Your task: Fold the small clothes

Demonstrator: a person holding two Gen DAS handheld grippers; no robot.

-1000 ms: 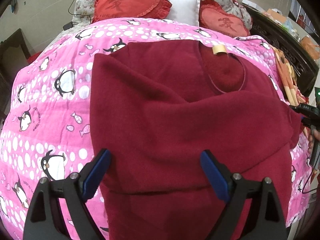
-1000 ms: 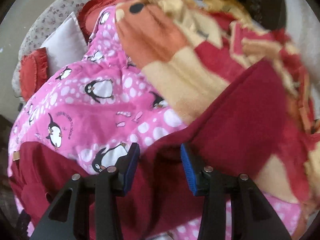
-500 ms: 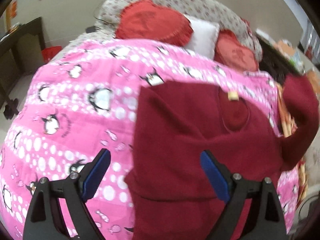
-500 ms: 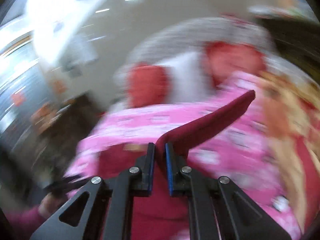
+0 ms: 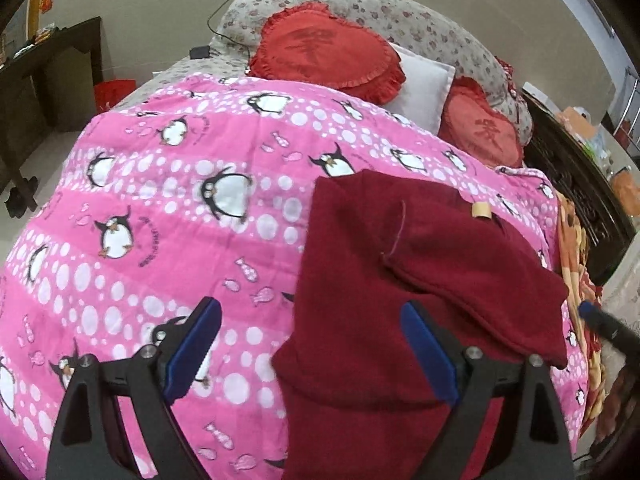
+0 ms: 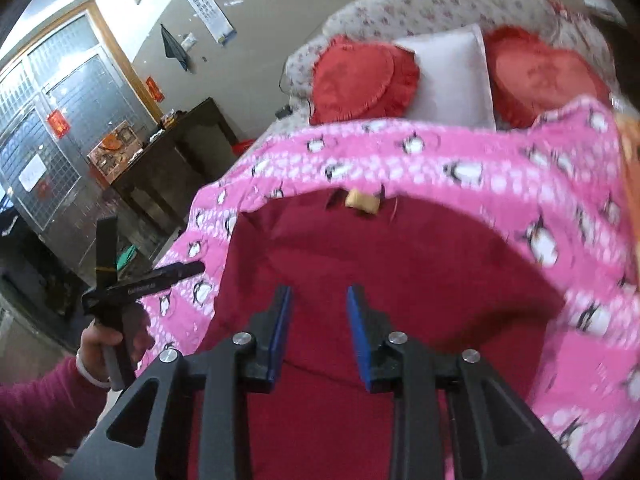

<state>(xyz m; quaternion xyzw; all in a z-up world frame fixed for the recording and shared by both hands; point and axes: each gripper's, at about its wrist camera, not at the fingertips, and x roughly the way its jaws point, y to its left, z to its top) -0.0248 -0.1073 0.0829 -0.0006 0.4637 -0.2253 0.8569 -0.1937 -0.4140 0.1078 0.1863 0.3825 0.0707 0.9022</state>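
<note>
Garment: a dark red fleece sweater (image 5: 400, 280) lies flat on the bed, on the pink quilt; a sleeve or side panel is folded across its front, with the loose edge lying toward the right side in the left wrist view
Neck tag: a small tan label (image 5: 481, 211) sits at the collar, at the end of the sweater toward the pillows; it also shows in the right wrist view (image 6: 362, 201)
Bedding: a pink quilt printed with penguins and white dots (image 5: 180, 220) covers the bed under the sweater
Pillows: two red heart-shaped ruffled cushions (image 5: 324, 50) flank a plain white pillow (image 5: 426, 84) at the head of the bed
Left gripper (image 5: 312, 354): its blue-padded black fingers are spread wide, hovering over the near hem; one finger is above the quilt, the other above the sweater, holding nothing
Right gripper (image 6: 318, 330): its blue-padded fingers stand parted with a clear gap, above the red fleece, with no cloth between them
Right edge: an orange and cream patterned blanket (image 5: 576, 248) lies just beside the quilt
</note>
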